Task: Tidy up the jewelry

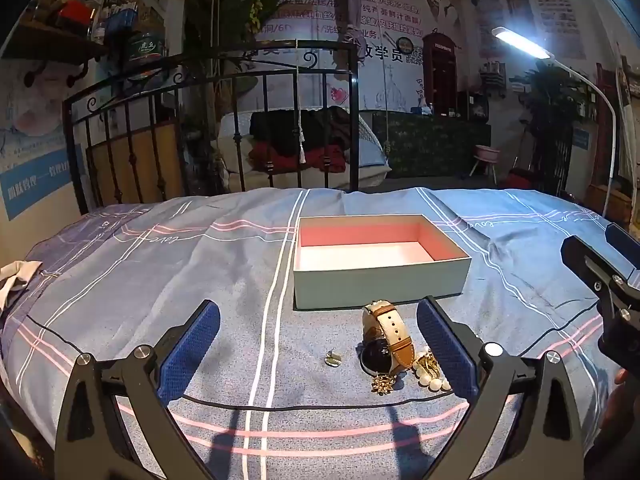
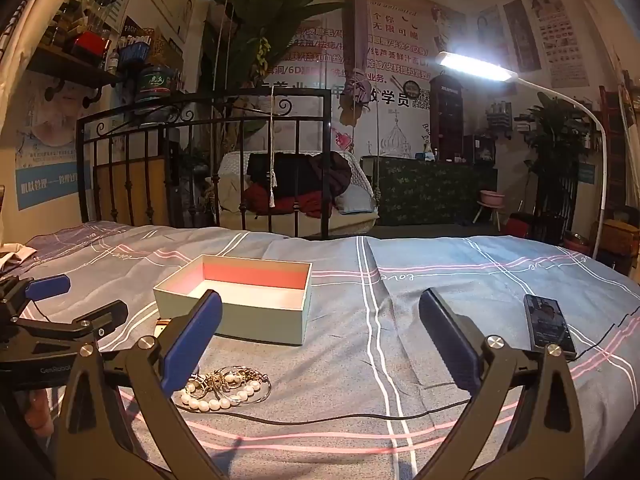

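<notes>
An open pale-green box (image 1: 380, 280) with a pink inside stands empty on the blue plaid bedspread; it also shows in the right wrist view (image 2: 240, 300). In front of it lie a watch with a tan strap (image 1: 386, 340), a small gold earring (image 1: 333, 358), a gold flower brooch (image 1: 383, 383) and a pearl piece (image 1: 430, 374). My left gripper (image 1: 318, 354) is open and empty, with the jewelry between its fingers toward the right one. My right gripper (image 2: 320, 344) is open and empty; pearls and gold hoops (image 2: 224, 388) lie by its left finger.
A black phone (image 2: 549, 326) lies on the bedspread at the right. A black cable (image 2: 320, 420) runs across the cloth near me. A black iron bed frame (image 1: 208, 120) stands behind the bed. The right gripper shows at the right edge of the left wrist view (image 1: 608, 280).
</notes>
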